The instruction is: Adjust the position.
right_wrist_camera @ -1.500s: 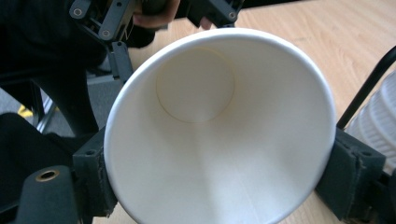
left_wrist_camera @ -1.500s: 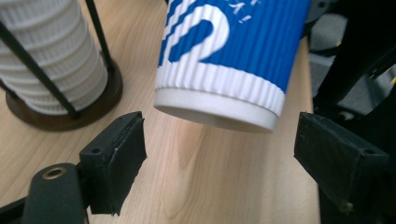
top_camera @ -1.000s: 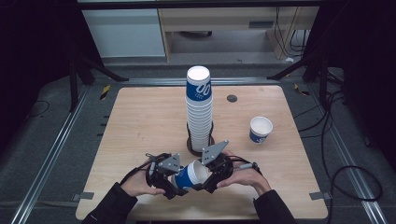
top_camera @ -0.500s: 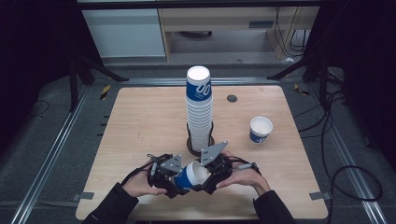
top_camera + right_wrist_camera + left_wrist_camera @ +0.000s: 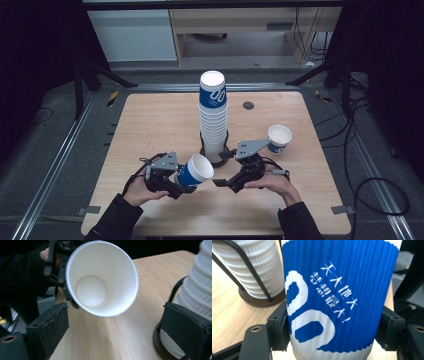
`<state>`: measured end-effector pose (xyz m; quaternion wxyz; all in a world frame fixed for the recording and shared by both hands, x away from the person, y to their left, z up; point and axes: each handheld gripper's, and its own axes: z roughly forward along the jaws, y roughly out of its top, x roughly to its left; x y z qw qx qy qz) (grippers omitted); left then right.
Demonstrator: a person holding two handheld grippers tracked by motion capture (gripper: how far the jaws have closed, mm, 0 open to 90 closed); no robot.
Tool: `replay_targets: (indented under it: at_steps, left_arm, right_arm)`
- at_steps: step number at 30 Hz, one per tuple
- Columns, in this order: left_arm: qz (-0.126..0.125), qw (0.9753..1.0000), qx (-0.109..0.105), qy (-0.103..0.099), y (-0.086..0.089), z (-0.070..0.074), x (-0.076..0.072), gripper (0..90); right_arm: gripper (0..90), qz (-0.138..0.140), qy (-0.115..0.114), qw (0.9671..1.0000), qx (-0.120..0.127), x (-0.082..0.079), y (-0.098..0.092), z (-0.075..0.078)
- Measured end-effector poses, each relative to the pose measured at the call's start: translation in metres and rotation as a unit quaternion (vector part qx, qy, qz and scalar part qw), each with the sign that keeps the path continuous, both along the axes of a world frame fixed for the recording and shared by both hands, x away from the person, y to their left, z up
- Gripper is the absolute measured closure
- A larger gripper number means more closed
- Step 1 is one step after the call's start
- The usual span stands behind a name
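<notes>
Low in the high view, left of centre, the left claw (image 5: 179, 181) was clamped on a blue paper cup (image 5: 195, 171), which lay tilted with its white open mouth turned toward the right of the frame and slightly up, held clear above the wooden counter (image 5: 150, 120). In the left gripper view the cup's ribbed blue wall (image 5: 337, 297), printed with white figures and lettering, was pressed between the two black jaws, one against each side.

The right claw (image 5: 226, 169) sat just right of that cup, low in the frame and right of centre, its jaws standing apart with nothing between them. In the right gripper view the cup's open mouth (image 5: 100, 277) faced the camera in the upper middle, its white inside and round bottom plain to see, with the right claw's (image 5: 117, 332) jaws spread wide at the lower left and lower right corners.

A tall stack of cups (image 5: 213, 117) stood upright at the centre of the counter in a dark wire holder (image 5: 205, 150) on a round base, just beyond both claws. A single cup (image 5: 278, 138) stood upright at the right of the counter, apart from the stack. A small dark disc (image 5: 248, 105) lay on the counter at upper right.
</notes>
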<state>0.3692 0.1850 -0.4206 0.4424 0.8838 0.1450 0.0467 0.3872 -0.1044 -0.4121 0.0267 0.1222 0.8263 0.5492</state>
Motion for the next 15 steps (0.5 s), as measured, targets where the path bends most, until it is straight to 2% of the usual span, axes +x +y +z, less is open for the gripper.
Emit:
replay_targets:
  at_steps: [10, 15]
  left_arm:
    - [0.001, 0.9996, -0.025, -0.015, -0.006, 0.005, -0.006, 27.0]
    - [-0.005, 0.9995, -0.021, -0.021, -0.014, 0.005, -0.01, 27.0]
  right_arm:
    - [7.8, 0.023, 0.03, 0.999, 0.024, -0.002, 0.01, -0.004]
    - [8.4, 0.031, 0.041, 0.9981, 0.032, -0.003, 0.019, -0.008]
